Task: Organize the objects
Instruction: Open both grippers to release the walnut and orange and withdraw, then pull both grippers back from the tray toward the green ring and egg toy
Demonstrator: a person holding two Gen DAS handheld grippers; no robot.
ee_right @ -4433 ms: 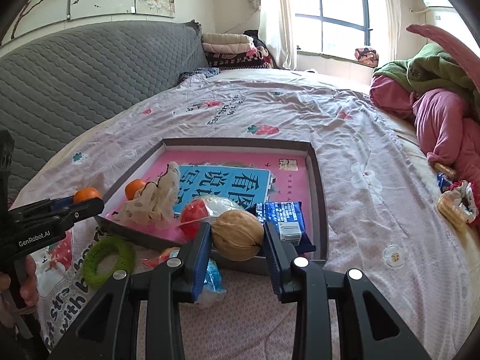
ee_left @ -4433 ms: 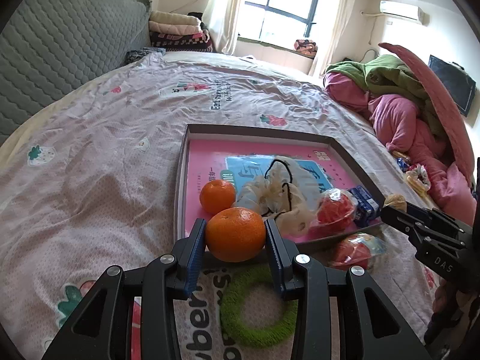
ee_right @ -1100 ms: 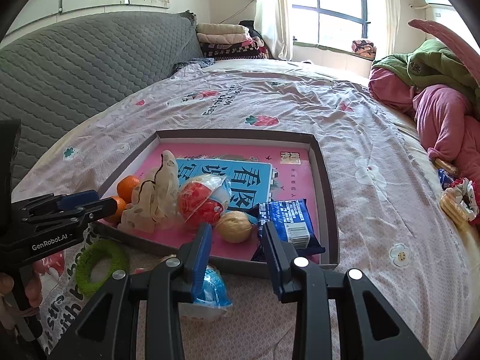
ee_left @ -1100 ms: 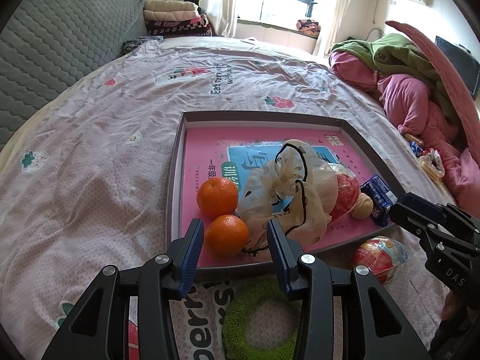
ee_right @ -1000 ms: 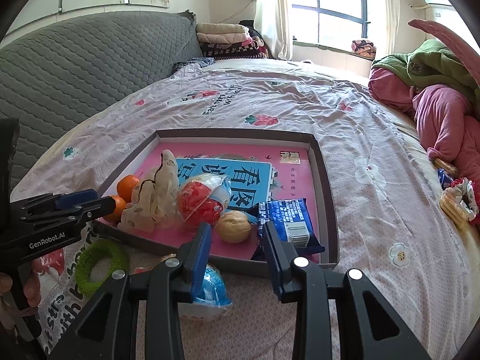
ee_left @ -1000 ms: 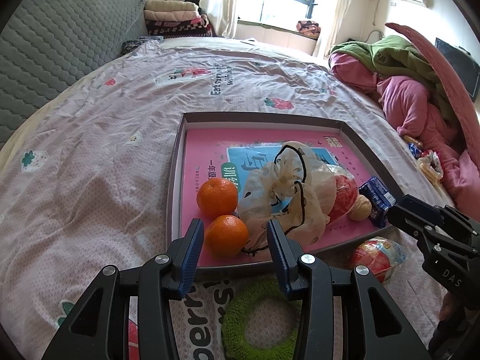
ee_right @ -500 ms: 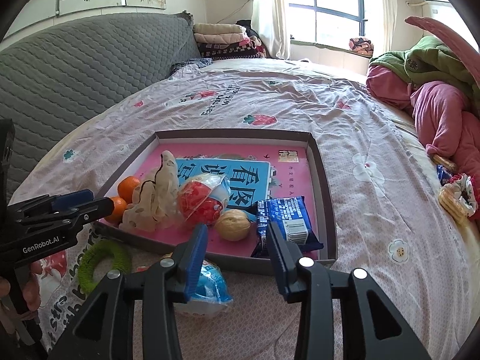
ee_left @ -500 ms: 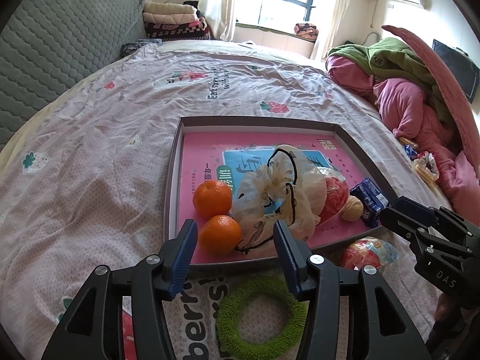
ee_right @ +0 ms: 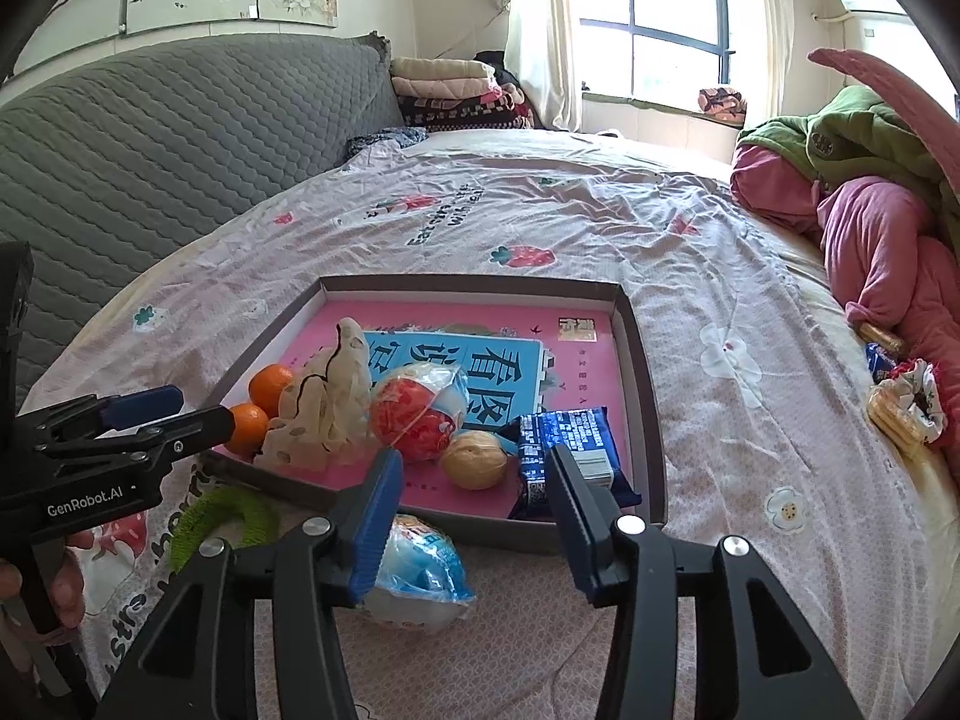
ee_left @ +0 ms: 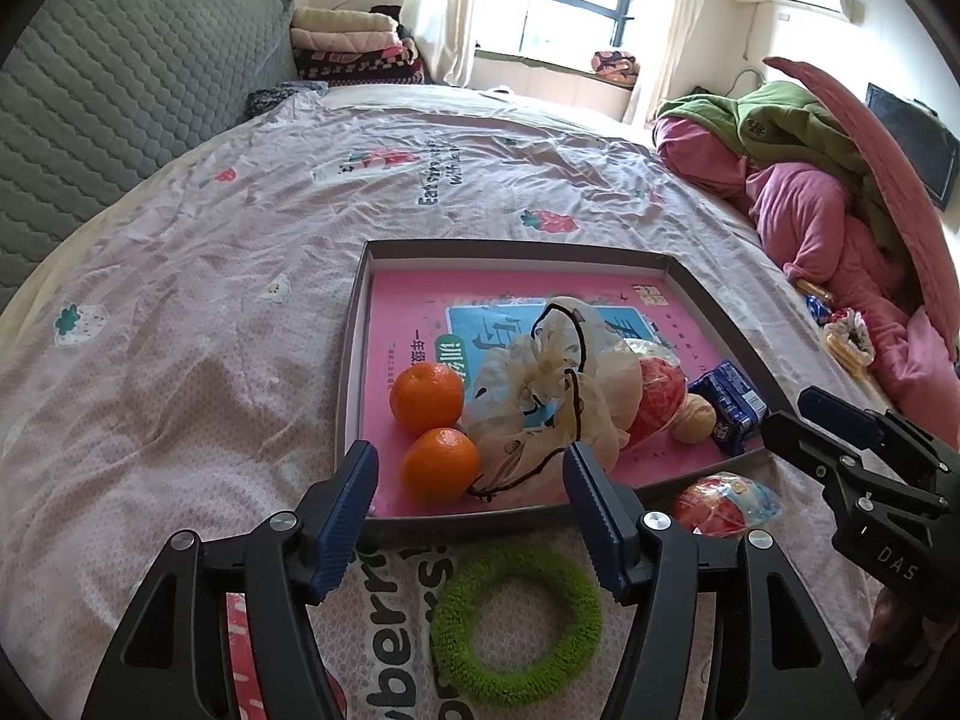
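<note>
I am looking over a wide bed [ee_left: 198,312] covered in a pale pink sheet printed with strawberries. A grey quilted headboard [ee_left: 114,90] fills the upper left of the frame, a bright window [ee_left: 570,0] sits top centre, and pink and green bedding [ee_left: 828,180] is heaped at the right. Mid-frame lies a shallow tray [ee_left: 354,360] with a pink floor, holding two oranges [ee_left: 441,465], a cream drawstring pouch [ee_left: 546,396], a red wrapped ball [ee_right: 417,414], a walnut [ee_right: 474,459] and a blue snack packet [ee_right: 570,438]. My left gripper [ee_left: 471,474] has just been opening; its jaws stand wide and empty before the tray's near edge. My right gripper [ee_right: 474,492] has likewise been opening, empty. A green ring [ee_left: 516,621] and a blue-wrapped ball [ee_right: 417,570] lie on the sheet outside the tray.
</note>
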